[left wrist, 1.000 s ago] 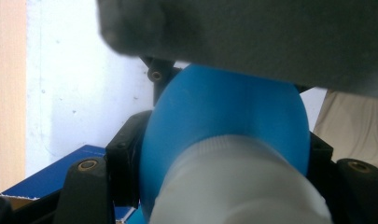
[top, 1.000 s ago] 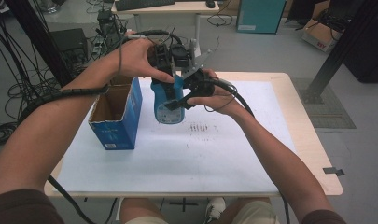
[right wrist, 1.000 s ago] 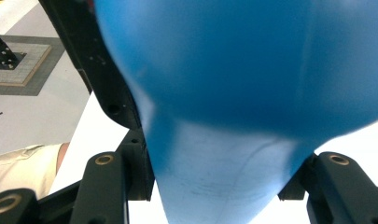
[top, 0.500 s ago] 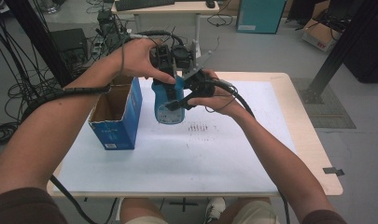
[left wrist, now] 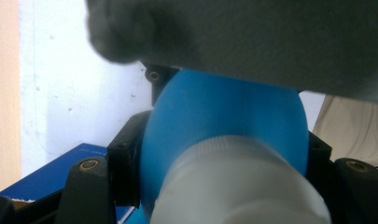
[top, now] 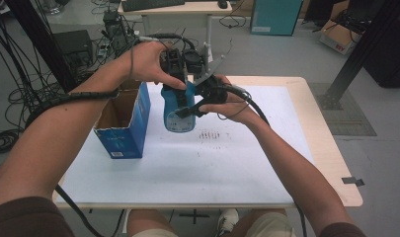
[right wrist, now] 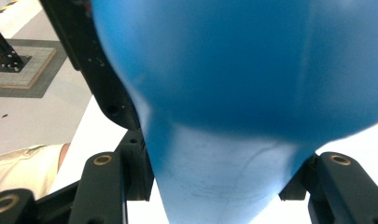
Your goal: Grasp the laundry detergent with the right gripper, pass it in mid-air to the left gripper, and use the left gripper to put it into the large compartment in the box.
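Note:
A blue bottle (top: 178, 112) with a white cap (left wrist: 238, 186) hangs in the air over the back of the table, held by both grippers. My left gripper (top: 179, 90) comes down from above and is shut on the bottle's upper part, just below the cap; its black fingers (left wrist: 123, 170) press on the blue shoulder (left wrist: 224, 112). From the right, my right gripper (top: 188, 111) is shut on the bottle's body (right wrist: 233, 70), with its fingers (right wrist: 133, 172) tight against both sides. The bottle's far side is hidden.
An open blue cardboard box (top: 122, 129) stands on the table's left side, close beside the bottle. A white sheet (top: 187, 173) with faint pen marks (top: 210, 134) covers the wooden table (top: 331, 153). Cables, desks and boxes lie on the floor beyond.

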